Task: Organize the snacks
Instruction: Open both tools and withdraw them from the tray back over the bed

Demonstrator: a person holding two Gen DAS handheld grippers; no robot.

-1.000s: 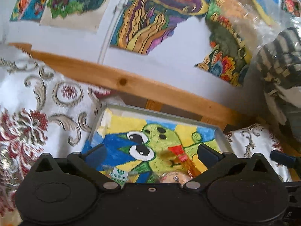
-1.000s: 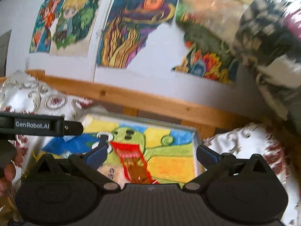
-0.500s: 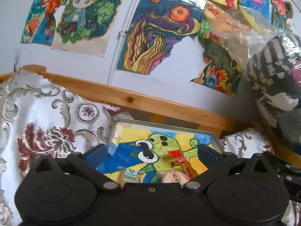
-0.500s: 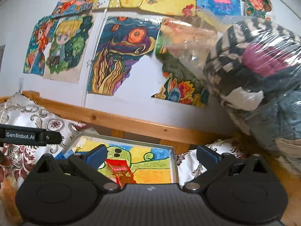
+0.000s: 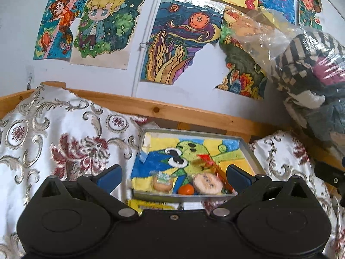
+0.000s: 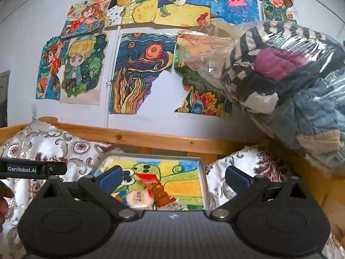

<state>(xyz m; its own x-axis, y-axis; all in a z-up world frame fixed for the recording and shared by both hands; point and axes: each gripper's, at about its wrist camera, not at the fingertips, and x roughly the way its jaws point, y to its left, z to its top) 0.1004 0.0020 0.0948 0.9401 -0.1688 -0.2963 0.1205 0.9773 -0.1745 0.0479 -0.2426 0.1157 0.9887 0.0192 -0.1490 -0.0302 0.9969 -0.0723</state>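
Observation:
A shallow metal tray (image 5: 251, 151) (image 6: 202, 172) lined with a frog drawing lies on the patterned cloth. In its near end sit a round pale biscuit pack (image 5: 207, 183) (image 6: 138, 197), a green-labelled biscuit (image 5: 162, 180), a small orange ball-shaped sweet (image 5: 186, 189) and a long red snack stick (image 5: 212, 165) (image 6: 156, 188). My left gripper (image 5: 173, 177) hangs open above and short of the tray, holding nothing. My right gripper (image 6: 173, 176) is open too, raised over the tray's near end, empty. A yellow wrapper (image 5: 148, 204) lies just in front of the tray.
A wooden rail (image 5: 183, 112) runs behind the tray, below a wall covered with drawings (image 6: 140, 69). A clear bag of clothes (image 6: 280, 71) bulges at the right. Floral cloth (image 5: 54, 140) lies either side. The other gripper's arm (image 6: 32, 168) and a hand's fingers (image 6: 4, 198) show at left.
Both grippers have drawn back and tilted up from the tray, so more wall shows and the tray looks smaller. The snacks stay in the tray. Both stay open.

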